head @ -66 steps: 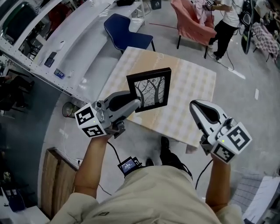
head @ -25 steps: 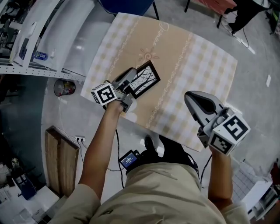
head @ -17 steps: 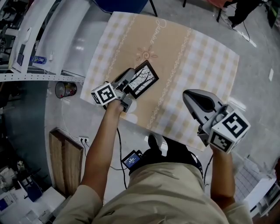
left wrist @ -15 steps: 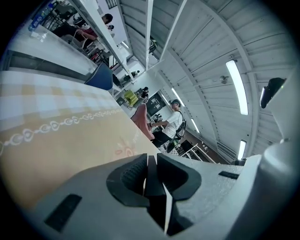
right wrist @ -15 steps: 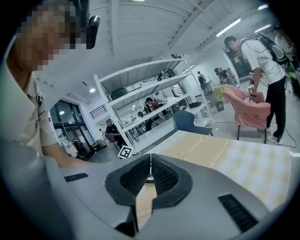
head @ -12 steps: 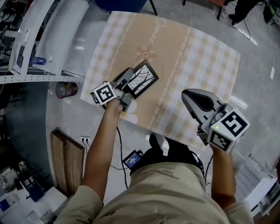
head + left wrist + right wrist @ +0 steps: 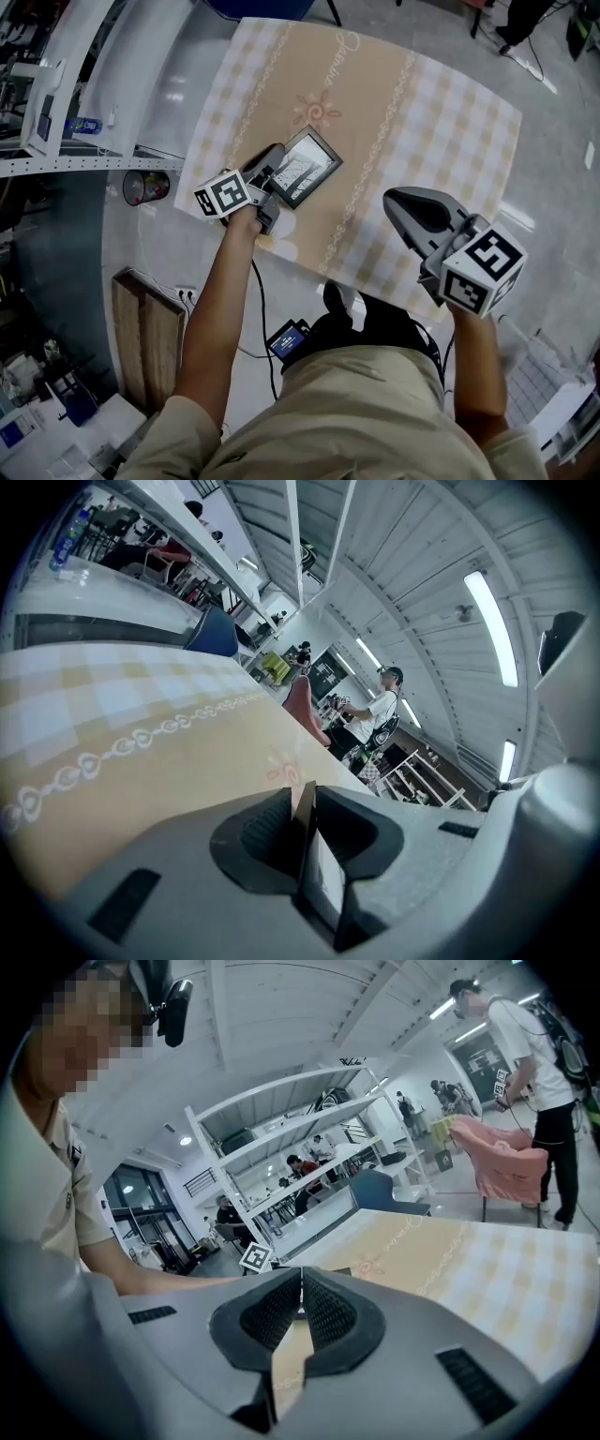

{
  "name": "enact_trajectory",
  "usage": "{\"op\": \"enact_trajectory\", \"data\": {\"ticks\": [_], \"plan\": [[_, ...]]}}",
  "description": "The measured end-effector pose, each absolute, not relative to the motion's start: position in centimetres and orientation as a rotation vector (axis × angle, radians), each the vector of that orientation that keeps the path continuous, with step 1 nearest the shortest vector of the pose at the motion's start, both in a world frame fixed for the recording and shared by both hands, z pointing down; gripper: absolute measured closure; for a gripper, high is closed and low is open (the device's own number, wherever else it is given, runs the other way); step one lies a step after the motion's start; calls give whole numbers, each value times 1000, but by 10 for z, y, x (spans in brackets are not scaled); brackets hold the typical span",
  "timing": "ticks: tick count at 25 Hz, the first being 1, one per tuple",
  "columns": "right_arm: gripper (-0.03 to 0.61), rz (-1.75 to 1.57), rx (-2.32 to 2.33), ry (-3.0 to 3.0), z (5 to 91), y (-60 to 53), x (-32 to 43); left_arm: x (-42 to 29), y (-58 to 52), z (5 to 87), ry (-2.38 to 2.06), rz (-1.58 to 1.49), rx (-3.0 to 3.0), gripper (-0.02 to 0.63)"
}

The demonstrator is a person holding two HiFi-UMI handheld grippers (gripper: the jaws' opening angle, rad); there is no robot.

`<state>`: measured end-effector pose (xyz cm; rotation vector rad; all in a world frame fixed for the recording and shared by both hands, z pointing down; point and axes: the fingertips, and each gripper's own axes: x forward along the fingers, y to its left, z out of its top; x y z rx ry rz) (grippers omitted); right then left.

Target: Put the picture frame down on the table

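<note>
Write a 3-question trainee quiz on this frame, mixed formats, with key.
1. True or false: the right gripper holds the picture frame.
2. Multiple choice: what sits between the jaws of the left gripper? A) nothing B) the edge of the picture frame C) a cup
3. Fill in the blank: the right gripper's jaws are ____, with nothing between them.

Key: 1 false; 2 B; 3 shut
</note>
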<state>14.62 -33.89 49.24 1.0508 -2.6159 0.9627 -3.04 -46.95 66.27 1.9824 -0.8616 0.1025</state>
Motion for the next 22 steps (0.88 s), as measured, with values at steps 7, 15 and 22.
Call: {"op": "enact_trajectory", "data": {"ticks": [7, 15, 22], "plan": [[575, 977, 1034, -2610, 499, -339, 143, -44, -465, 691, -929, 303, 2020, 545], [575, 991, 1037, -2601, 503, -337, 142, -42, -464, 690, -934, 321, 2060, 543], [575, 994, 1039, -2597, 502, -334, 137, -41, -462, 690, -980, 387, 2148, 543]]}}
